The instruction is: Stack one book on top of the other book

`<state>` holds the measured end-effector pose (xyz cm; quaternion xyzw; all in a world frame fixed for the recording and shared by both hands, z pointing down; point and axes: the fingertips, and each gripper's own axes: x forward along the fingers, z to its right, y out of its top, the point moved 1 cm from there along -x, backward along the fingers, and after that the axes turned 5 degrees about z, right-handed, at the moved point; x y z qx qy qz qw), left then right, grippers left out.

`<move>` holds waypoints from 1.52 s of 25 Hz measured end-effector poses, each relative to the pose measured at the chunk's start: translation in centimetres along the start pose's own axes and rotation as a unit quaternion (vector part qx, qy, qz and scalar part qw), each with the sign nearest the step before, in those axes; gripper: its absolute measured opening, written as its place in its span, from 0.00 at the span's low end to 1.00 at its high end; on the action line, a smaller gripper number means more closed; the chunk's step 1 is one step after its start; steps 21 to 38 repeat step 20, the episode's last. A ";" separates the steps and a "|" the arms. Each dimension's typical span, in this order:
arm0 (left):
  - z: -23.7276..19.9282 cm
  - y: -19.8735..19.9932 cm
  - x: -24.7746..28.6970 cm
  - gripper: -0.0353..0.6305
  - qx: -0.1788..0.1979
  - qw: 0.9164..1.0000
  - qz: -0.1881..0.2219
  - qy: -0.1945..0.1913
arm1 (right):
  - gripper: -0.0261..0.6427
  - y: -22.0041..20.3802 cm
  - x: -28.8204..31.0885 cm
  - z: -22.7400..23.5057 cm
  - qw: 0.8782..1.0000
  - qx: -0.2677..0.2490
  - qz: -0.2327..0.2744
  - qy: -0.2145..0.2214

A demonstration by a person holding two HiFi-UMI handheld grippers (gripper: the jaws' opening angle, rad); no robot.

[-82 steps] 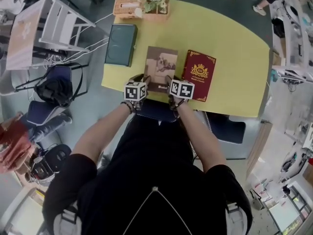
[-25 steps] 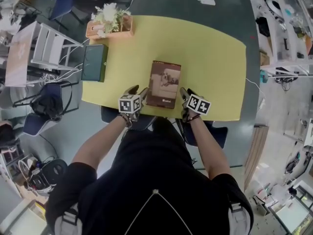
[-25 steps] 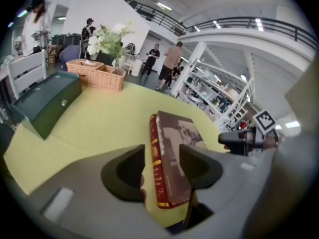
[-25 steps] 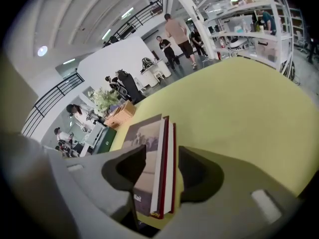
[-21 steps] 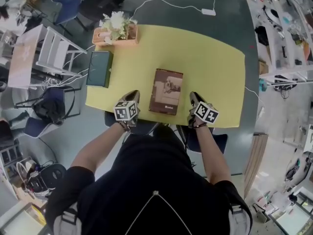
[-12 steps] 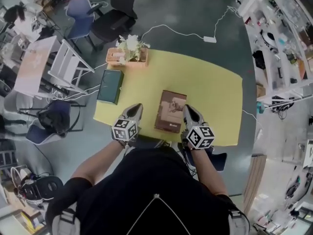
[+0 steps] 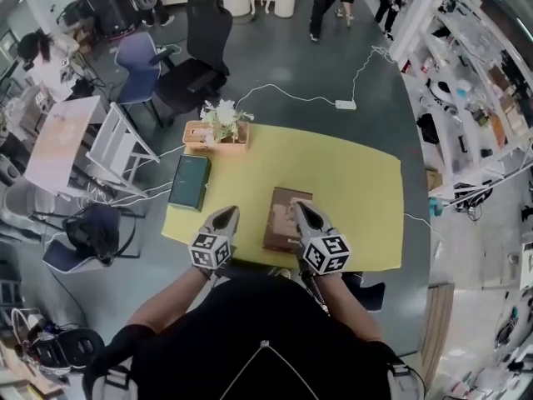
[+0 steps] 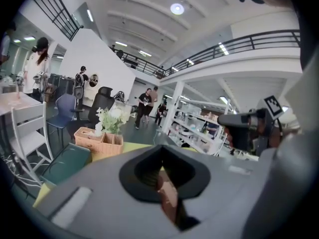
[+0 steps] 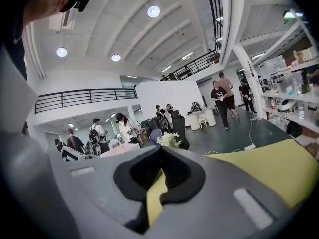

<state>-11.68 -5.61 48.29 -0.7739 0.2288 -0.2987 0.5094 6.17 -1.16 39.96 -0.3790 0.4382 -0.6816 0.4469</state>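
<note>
Left claw (image 7: 226,216): jaws closed together, nothing between them; its own view looks out almost level over the room, not down at the work.
Right claw (image 7: 300,209): jaws also closed, empty; only a sliver of yellow counter (image 7: 358,182) shows through the gap at the jaw roots.
Claw positions: both are held above the counter's near edge. The left is at 9 o'clock of the brown book (image 7: 279,221) and clear of it. The right overlaps the book's 3 o'clock edge in the head view, but seems to sit above it rather than on it.
Why held so: my reading is a hands-off posture, with both claws closed on nothing and aimed past the book, so no grip is in progress.
Brown book, place: flat and cover up, by the near edge at the counter's 6 o'clock.
Brown book, axis: the long axis runs roughly 6 to 12, leaning a touch toward 1. One short edge faces the person.
Second book beneath: cannot tell from this height.
Green book (image 7: 189,182): at 10 o'clock of the brown one, well apart, long axis also about 6 to 12.
Flower basket (image 7: 216,132): at 11 o'clock, on the far corner, out of the way.
</note>
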 end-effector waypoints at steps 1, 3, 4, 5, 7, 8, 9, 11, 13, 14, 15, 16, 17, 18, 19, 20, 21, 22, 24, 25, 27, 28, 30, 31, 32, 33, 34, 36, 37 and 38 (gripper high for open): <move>0.1 -0.1 0.0 0.06 -0.001 1.000 0.000 -0.001 | 0.04 0.0 -0.1 0.0 1.000 0.000 -0.001 -0.002; 0.4 -0.1 0.0 0.06 -0.001 1.000 -0.001 -0.004 | 0.04 0.0 -0.3 0.0 1.000 -0.002 -0.002 -0.003; 0.6 0.1 0.1 0.06 0.001 1.000 -0.002 -0.007 | 0.04 0.1 -0.3 0.0 1.000 -0.003 -0.003 -0.003; 0.8 0.3 0.1 0.06 0.003 1.000 -0.003 -0.010 | 0.04 0.2 -0.4 -0.1 1.000 -0.004 -0.004 -0.003; 1.4 0.8 0.1 0.06 0.009 1.000 -0.004 -0.016 | 0.04 0.4 -0.5 -0.3 1.000 -0.009 -0.006 -0.002; 1.7 1.1 0.1 0.06 0.012 1.000 -0.003 -0.020 | 0.04 0.6 -0.6 -0.3 1.000 -0.012 -0.007 -0.002; 2.0 1.5 0.2 0.06 0.016 1.000 -0.002 -0.024 | 0.04 0.8 -0.7 -0.3 1.000 -0.015 -0.008 -0.002; 2.7 2.2 0.3 0.06 0.022 0.999 0.002 -0.034 | 0.04 1.1 -0.8 -0.3 1.000 -0.019 -0.009 -0.002; 3.3 2.9 0.3 0.06 0.028 0.999 0.007 -0.044 | 0.04 1.4 -1.0 -0.2 1.000 -0.021 -0.007 -0.003; 3.5 3.2 0.3 0.06 0.030 0.998 0.010 -0.049 | 0.04 1.6 -1.0 -0.3 1.000 -0.023 -0.006 -0.003; 3.7 3.5 0.2 0.07 0.031 0.998 0.012 -0.051 | 0.04 1.8 -1.1 -0.3 1.000 -0.025 -0.004 -0.002; 3.9 3.8 0.1 0.07 0.031 0.998 0.015 -0.053 | 0.04 2.0 -1.2 -0.3 1.000 -0.028 -0.002 -0.001; 4.1 4.1 0.1 0.06 0.032 0.998 0.019 -0.053 | 0.04 2.3 -1.3 -0.3 1.000 -0.031 0.000 -0.001; 4.2 4.5 0.1 0.06 0.032 0.998 0.023 -0.053 | 0.04 2.6 -1.3 -0.3 0.999 -0.035 0.003 0.000; 4.3 4.9 0.2 0.06 0.032 0.998 0.028 -0.053 | 0.04 3.1 -1.3 -0.2 0.999 -0.039 0.006 0.000; 4.4 5.4 0.2 0.06 0.032 0.998 0.034 -0.053 | 0.04 3.6 -1.3 -0.1 0.999 -0.043 0.010 0.001; 4.4 5.4 0.2 0.06 0.032 0.998 0.034 -0.053 | 0.04 3.6 -1.3 -0.1 0.999 -0.043 0.010 0.001; 4.4 5.4 0.2 0.06 0.032 0.998 0.034 -0.053 | 0.04 3.6 -1.3 -0.1 0.999 -0.043 0.010 0.001; 4.4 5.4 0.2 0.06 0.032 0.998 0.034 -0.053 | 0.04 3.6 -1.3 -0.1 0.999 -0.043 0.010 0.001; 4.4 5.4 0.2 0.06 0.032 0.998 0.034 -0.053 | 0.04 3.6 -1.3 -0.1 0.999 -0.043 0.010 0.001; 4.4 5.4 0.2 0.06 0.032 0.998 0.034 -0.053 | 0.04 3.6 -1.3 -0.1 0.999 -0.043 0.010 0.001; 4.4 5.4 0.2 0.06 0.032 0.998 0.034 -0.053 | 0.04 3.6 -1.3 -0.1 0.999 -0.043 0.010 0.001; 4.4 5.4 0.2 0.06 0.032 0.998 0.034 -0.053 | 0.04 3.6 -1.3 -0.1 0.999 -0.043 0.010 0.001; 4.4 5.4 0.2 0.06 0.032 0.998 0.034 -0.053 | 0.04 3.6 -1.3 -0.1 0.999 -0.043 0.010 0.001; 4.4 5.4 0.2 0.06 0.032 0.998 0.034 -0.053 | 0.04 3.6 -1.3 -0.1 0.999 -0.043 0.010 0.001; 4.4 5.4 0.2 0.06 0.032 0.998 0.034 -0.053 | 0.04 3.6 -1.3 -0.1 0.999 -0.043 0.010 0.001; 4.4 5.4 0.2 0.06 0.032 0.998 0.034 -0.053 | 0.04 3.6 -1.3 -0.1 0.999 -0.043 0.010 0.001; 4.4 5.4 0.2 0.06 0.032 0.998 0.034 -0.053 | 0.04 3.6 -1.3 -0.1 0.999 -0.043 0.010 0.001; 4.4 5.4 0.2 0.06 0.032 0.998 0.034 -0.053 | 0.04 3.6 -1.3 -0.1 0.999 -0.043 0.010 0.001; 4.4 5.4 0.2 0.06 0.032 0.998 0.034 -0.053 | 0.04 3.6 -1.3 -0.1 0.999 -0.043 0.010 0.001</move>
